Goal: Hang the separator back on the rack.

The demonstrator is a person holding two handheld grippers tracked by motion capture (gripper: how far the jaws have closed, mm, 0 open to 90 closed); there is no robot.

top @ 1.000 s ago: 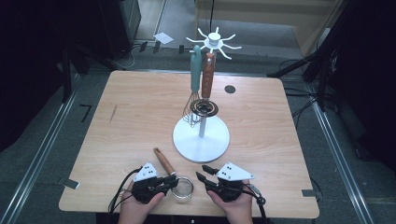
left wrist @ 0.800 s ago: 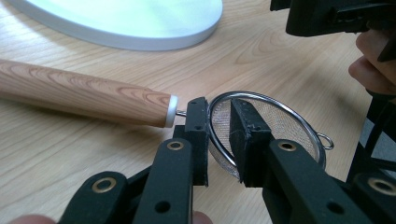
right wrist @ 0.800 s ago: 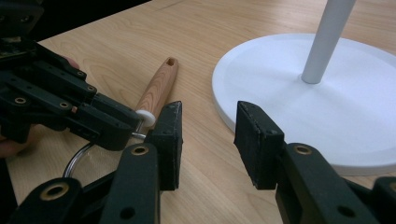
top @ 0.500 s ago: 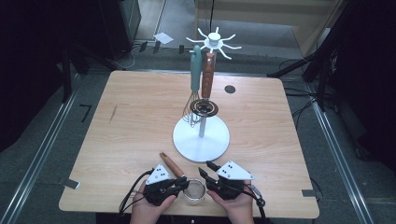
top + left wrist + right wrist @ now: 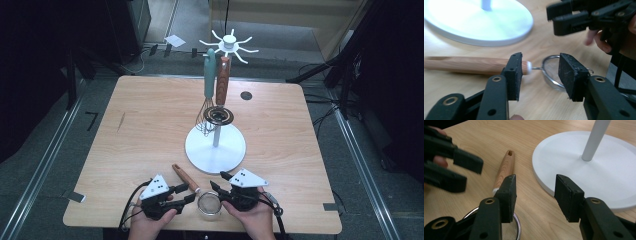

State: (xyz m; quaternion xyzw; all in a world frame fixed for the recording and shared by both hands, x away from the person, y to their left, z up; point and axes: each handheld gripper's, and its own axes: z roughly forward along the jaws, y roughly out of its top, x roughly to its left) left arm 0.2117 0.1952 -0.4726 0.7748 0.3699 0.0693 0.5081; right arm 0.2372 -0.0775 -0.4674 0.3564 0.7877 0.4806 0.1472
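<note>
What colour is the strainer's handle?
Light brown wood handle with a white tip, clearest in the left gripper view.

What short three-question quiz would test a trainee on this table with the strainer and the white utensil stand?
1. True or false: the left gripper is clamped on the small wooden-handled metal mesh strainer.
2. How many utensils hang from the white round-based hook stand?
3. Which hangs to the left in the high view: A, the teal-handled wire whisk, or B, the brown wooden-handled coil utensil?

Key:
1. False. Its fingers stand apart and have just been opening; the strainer lies on the light wooden table, free.
2. Two.
3. A.
</note>
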